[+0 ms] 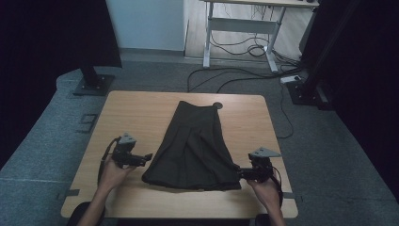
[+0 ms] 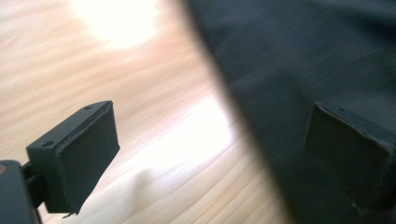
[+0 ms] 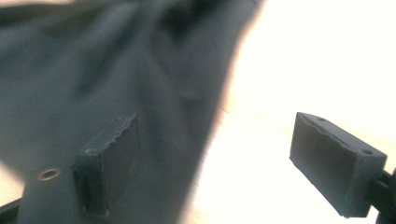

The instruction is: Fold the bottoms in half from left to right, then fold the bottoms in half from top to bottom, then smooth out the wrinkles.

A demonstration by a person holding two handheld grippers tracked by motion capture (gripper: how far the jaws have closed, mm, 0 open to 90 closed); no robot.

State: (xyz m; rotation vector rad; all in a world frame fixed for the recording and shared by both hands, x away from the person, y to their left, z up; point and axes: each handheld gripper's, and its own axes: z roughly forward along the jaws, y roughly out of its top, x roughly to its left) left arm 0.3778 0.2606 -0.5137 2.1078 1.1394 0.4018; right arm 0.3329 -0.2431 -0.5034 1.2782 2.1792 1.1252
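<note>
Dark garment [image 1: 193, 148] lies flat mid-table on the light wooden tabletop [image 1: 136, 113], narrow end away from the person, wide hem near the front edge. Left gripper [image 1: 147, 157] sits just beside the hem's left corner, right gripper [image 1: 241, 173] at its right corner; both stand released, nothing clamped. Grey carpet [image 1: 42, 136], loose cables [image 1: 235, 75] and a white desk frame [image 1: 244, 28] lie beyond.
</note>
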